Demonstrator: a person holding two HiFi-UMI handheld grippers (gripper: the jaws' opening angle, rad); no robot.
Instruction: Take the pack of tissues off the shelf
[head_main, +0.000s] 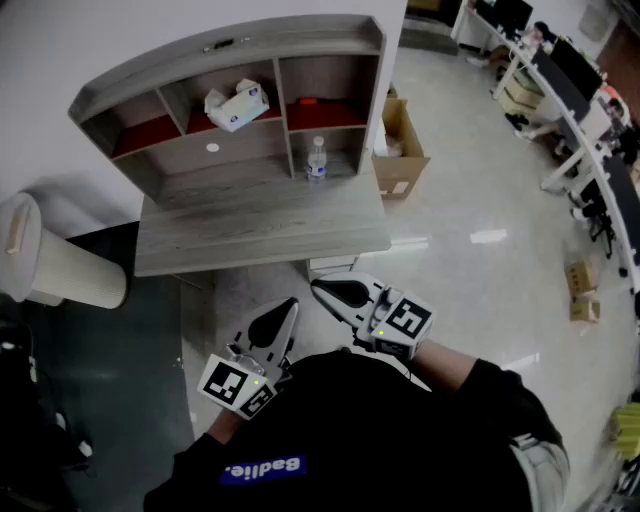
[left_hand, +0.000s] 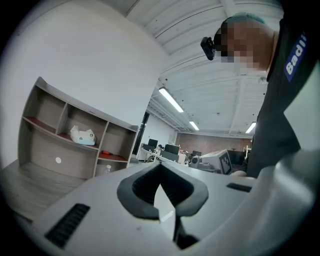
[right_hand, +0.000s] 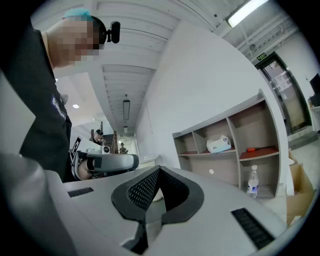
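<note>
Head view shows the shelf (head_main: 228, 52) on the tabletop's (head_main: 250, 228) far edge. The left tongs (head_main: 289, 306) and right tongs (head_main: 320, 289) are closed and empty, well short of it. The pack of tissues (head_main: 237, 105) lies in the upper middle compartment, long axis left-right, far-left of both; the left seems marginally nearer.

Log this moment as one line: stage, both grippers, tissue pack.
stage: reach not begun | left gripper: shut, empty | right gripper: shut, empty | pack of tissues: upper middle compartment of shelf, untouched
</note>
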